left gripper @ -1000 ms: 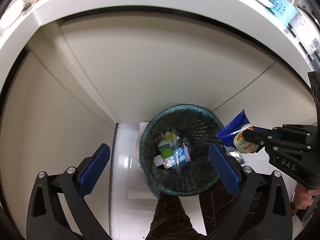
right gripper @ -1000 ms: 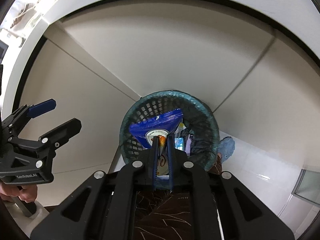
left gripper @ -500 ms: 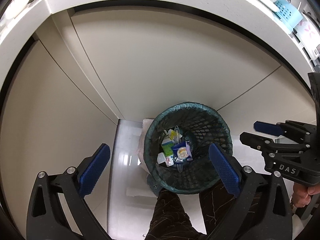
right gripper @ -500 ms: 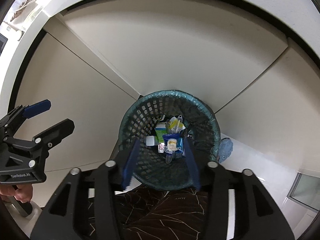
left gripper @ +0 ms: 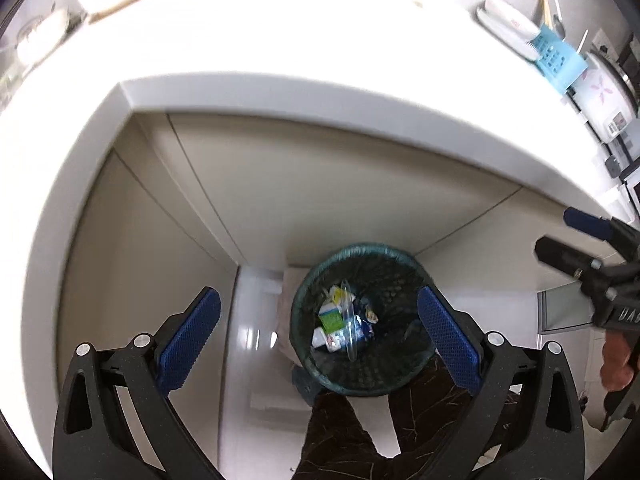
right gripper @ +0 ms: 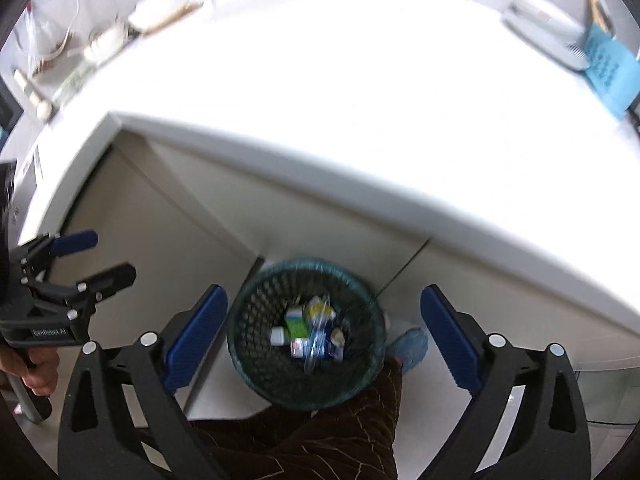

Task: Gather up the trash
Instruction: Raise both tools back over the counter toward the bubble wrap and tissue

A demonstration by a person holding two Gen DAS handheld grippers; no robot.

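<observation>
Both the left tongs (left gripper: 318,336) and the right tongs (right gripper: 324,330), whose jaws have just been opening, gape wide and empty above the green mesh bin (right gripper: 256,308), where the trash (right gripper: 310,336) lies on its bottom, below the white bench (right gripper: 360,100).

My own view is smeared with blur, so the scraps (right gripper: 312,334) down in the mesh bin (right gripper: 256,312) are just blobs of green, white and blue; no label reads. My trouser leg (right gripper: 320,440) covers the bin's near rim. The other gripper (right gripper: 86,260) is cut off at the left edge. The countertop (right gripper: 360,100) is glared out white.
</observation>
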